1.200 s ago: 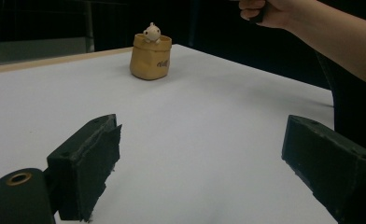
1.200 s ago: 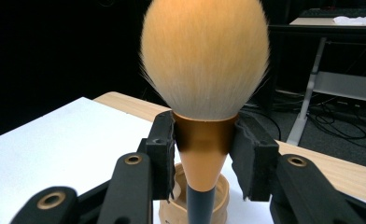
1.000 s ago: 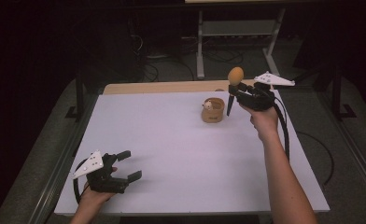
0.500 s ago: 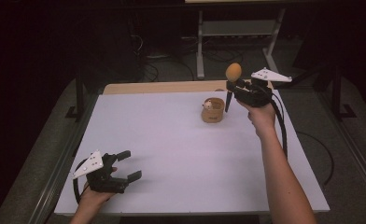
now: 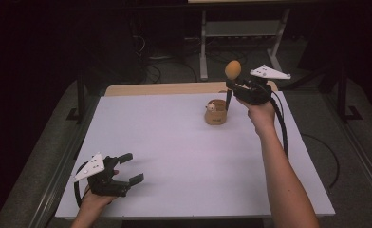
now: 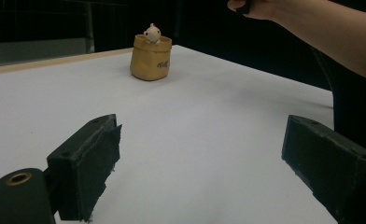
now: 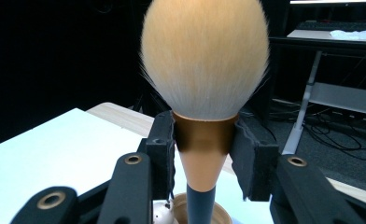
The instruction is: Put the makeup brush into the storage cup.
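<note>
One makeup brush [image 5: 232,76], up in the upper right of the high view, held upright just above and beside the one small tan pot [image 5: 216,113]. Right gripper [image 5: 230,87] clamped on it: jaws closed against the coppery ferrule, fluffy head up, dark handle hanging down toward the pot's mouth, as seen in the right gripper view [image 7: 204,154]. Probably very light, so no need for a hard squeeze. Bristles soft and easily splayed or soiled, so best left untouched. Ferrule stiff but tapered and smooth, so likely to slip downward under a loose grip; handle thin and round, apt to swing if held off its line.

Pot standing on the white tabletop [image 5: 174,156], with one small pale figure [image 6: 151,33] peeking over its rim in the left gripper view. Likely light too, and easy to tip with a sideways knock from the handle.

Left gripper [image 5: 129,167] at the lower left of the high view, low over the tabletop, jaws wide apart with nothing between them.

Count: two grippers, one brush, one pot, one figure.
</note>
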`<act>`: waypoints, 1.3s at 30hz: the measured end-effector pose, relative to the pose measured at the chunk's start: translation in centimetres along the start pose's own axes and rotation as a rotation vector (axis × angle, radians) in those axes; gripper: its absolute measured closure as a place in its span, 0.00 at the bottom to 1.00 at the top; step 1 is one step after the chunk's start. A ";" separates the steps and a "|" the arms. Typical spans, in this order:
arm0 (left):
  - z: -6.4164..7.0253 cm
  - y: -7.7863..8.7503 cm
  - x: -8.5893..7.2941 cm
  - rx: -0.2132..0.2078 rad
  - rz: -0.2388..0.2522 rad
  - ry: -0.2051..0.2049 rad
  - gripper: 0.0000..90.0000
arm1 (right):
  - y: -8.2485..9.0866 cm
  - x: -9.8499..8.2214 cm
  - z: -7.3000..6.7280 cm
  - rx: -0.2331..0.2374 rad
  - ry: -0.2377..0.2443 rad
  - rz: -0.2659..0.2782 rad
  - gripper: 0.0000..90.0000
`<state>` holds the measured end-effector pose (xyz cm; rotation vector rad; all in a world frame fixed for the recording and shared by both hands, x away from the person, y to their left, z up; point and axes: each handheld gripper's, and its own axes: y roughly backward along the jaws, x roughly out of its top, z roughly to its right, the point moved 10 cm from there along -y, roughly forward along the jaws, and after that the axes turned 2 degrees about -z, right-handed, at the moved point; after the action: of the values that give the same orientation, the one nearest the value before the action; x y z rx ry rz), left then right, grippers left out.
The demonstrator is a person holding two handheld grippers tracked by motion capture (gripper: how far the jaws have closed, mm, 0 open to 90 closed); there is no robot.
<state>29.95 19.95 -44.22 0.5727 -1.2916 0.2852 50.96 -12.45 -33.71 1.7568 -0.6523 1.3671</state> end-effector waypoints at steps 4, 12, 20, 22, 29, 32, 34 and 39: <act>0.0 0.0 0.0 0.000 0.001 0.001 0.12 | -0.4 0.0 0.0 -0.008 0.005 0.002 0.68; 0.0 0.0 0.0 -0.001 0.003 0.005 0.12 | -1.1 -0.2 0.1 -0.015 -0.016 0.005 0.68; 0.1 0.0 0.0 -0.002 0.000 -0.003 0.12 | -1.8 -0.4 0.4 -0.023 -0.013 0.012 0.68; 0.1 0.0 0.0 -0.002 0.000 -0.002 0.12 | -1.9 -0.5 0.4 -0.024 -0.018 0.011 0.68; 0.1 0.0 0.0 -0.005 0.003 -0.001 0.12 | -2.6 -0.9 0.4 -0.026 -0.022 0.002 0.68; 0.1 0.0 0.1 -0.004 0.002 -0.002 0.12 | -2.8 -1.1 0.4 -0.027 -0.023 -0.006 0.68; 0.1 0.0 0.0 -0.005 0.002 -0.002 0.12 | -2.8 -1.2 0.3 -0.027 -0.023 -0.010 0.68; 0.1 0.0 0.1 -0.005 0.003 -0.003 0.12 | -3.2 -1.7 0.4 -0.028 -0.025 -0.026 0.68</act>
<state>29.91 19.88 -44.16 0.5666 -1.2957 0.2839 53.20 -11.18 -36.23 1.7569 -0.6568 1.3140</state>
